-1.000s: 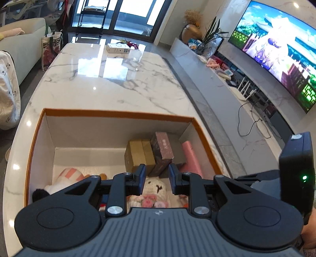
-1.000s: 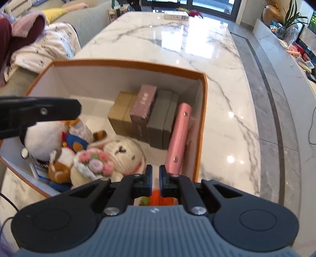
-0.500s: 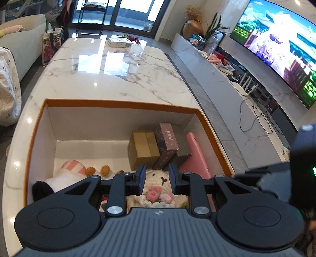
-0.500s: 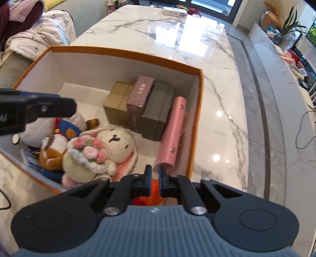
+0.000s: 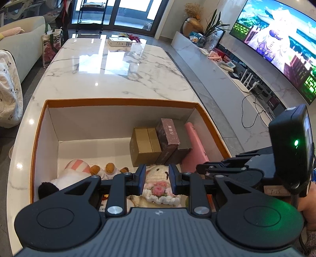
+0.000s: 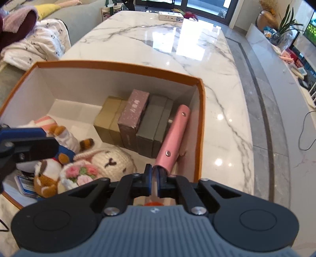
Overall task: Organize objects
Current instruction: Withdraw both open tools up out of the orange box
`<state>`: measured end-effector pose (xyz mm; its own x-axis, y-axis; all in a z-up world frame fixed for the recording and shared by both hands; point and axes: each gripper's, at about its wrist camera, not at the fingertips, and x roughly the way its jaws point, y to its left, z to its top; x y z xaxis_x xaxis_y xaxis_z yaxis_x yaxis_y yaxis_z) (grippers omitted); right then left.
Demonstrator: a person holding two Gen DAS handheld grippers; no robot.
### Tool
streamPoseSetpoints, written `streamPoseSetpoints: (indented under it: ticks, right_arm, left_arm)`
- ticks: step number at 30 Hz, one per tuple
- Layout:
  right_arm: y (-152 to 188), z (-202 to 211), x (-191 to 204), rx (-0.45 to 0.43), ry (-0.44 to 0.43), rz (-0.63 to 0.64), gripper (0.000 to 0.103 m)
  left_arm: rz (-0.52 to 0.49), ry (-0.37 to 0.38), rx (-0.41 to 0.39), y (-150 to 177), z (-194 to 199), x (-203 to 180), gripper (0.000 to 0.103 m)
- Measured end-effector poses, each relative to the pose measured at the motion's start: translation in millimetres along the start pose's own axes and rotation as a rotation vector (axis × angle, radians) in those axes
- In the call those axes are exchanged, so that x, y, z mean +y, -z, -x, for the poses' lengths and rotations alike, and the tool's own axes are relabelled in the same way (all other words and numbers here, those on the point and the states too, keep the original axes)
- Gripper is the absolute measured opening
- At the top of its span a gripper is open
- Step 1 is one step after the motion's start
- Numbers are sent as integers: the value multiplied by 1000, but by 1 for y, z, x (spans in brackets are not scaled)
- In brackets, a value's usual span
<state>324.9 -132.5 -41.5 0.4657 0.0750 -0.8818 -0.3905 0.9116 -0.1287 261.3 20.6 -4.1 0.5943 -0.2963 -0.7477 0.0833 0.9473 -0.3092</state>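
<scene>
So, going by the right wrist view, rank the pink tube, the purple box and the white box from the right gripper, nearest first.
1. Pink tube, just ahead of the right gripper, inside the bin.
2. Purple box, mid-bin, standing among the boxes.
3. White box, far end of the table.

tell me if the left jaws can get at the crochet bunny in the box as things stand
Probably yes. The left gripper sits just above the crochet bunny, which lies uncovered on top in the orange-rimmed box with nothing between. But its jaws stand narrow and look too close together for the bunny's head, so they would likely need to widen first.
</scene>
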Motion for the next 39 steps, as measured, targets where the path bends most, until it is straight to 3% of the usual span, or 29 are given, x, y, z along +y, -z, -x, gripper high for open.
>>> streamPoseSetpoints:
  ticks: [5, 14, 19, 23, 28, 31, 35, 38, 39]
  right_arm:
    - [12, 7, 2, -6, 62, 87, 0]
    - [1, -3, 1, -29, 56, 73, 0]
    - [2, -7, 4, -52, 127, 100, 0]
    - [11, 2, 3, -48, 118, 105, 0]
    - [23, 35, 4, -115, 88, 93, 4]
    - [28, 58, 4, -160, 45, 60, 9]
    - [41, 94, 7, -262, 16, 18, 35]
    - [55, 117, 11, -316, -16, -9, 37]
    - [61, 123, 13, -326, -31, -18, 37]
  left_arm:
    - [5, -3, -2, 1, 0, -3, 27]
    - [-3, 9, 13, 2, -4, -6, 27]
    - [4, 1, 14, 3, -4, -3, 27]
    - [1, -1, 17, 2, -3, -5, 27]
    - [-28, 13, 11, 9, 8, -17, 27]
    - [-52, 18, 0, 13, 22, -24, 27]
    - [-97, 16, -28, 23, 50, -34, 30]
    - [-123, 9, -46, 33, 70, -39, 39]
    - [-125, 7, -48, 37, 75, -39, 47]
